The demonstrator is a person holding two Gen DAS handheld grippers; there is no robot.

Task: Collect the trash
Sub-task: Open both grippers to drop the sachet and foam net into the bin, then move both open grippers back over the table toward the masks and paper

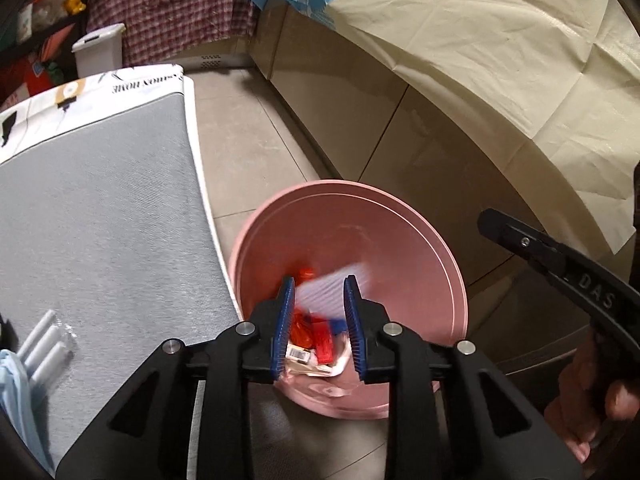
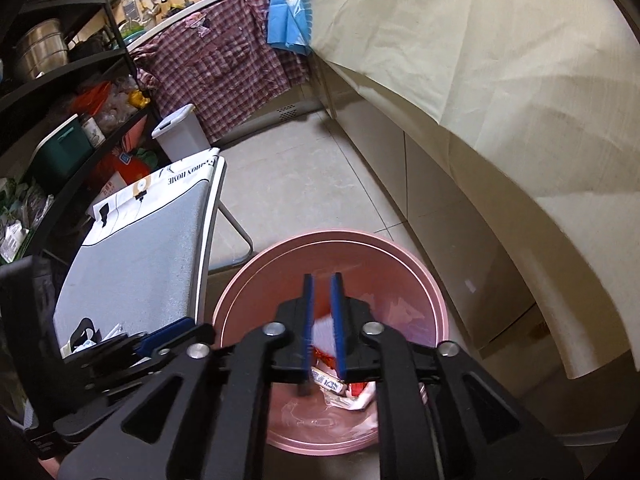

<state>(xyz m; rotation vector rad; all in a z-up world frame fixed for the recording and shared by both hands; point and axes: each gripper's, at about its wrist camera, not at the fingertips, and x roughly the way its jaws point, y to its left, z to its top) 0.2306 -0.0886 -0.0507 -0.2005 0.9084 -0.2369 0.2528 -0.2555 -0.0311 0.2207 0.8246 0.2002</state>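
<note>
— Pale floor tiles (image 2: pixel 288 184) are seen under everything, with a cream cloth (image 2: pixel 480 60) hung down on one side. What is placed on the floor?

— A pink bin (image 1: pixel 436 240) is set there, just beside a grey padded board (image 1: pixel 100 220). Red and white wrappers (image 1: pixel 316 340) are piled at its bottom.

— How are the jaws of the left gripper (image 1: pixel 318 300) held?

— They are parted a little above the bin. A blurred white and blue scrap (image 1: pixel 340 284) is seen between the blue pads (image 1: pixel 285 320), but it is not squeezed by them.

— And the right gripper (image 2: pixel 322 304)?

— Its jaws are opened only a crack over the same bin. A blurred white bit (image 2: pixel 324 330) is seen in the gap. Whether it is touched cannot be told.

— What is left on the board?

— White tubes in clear wrap (image 1: pixel 44 344) are laid near its close end.
</note>
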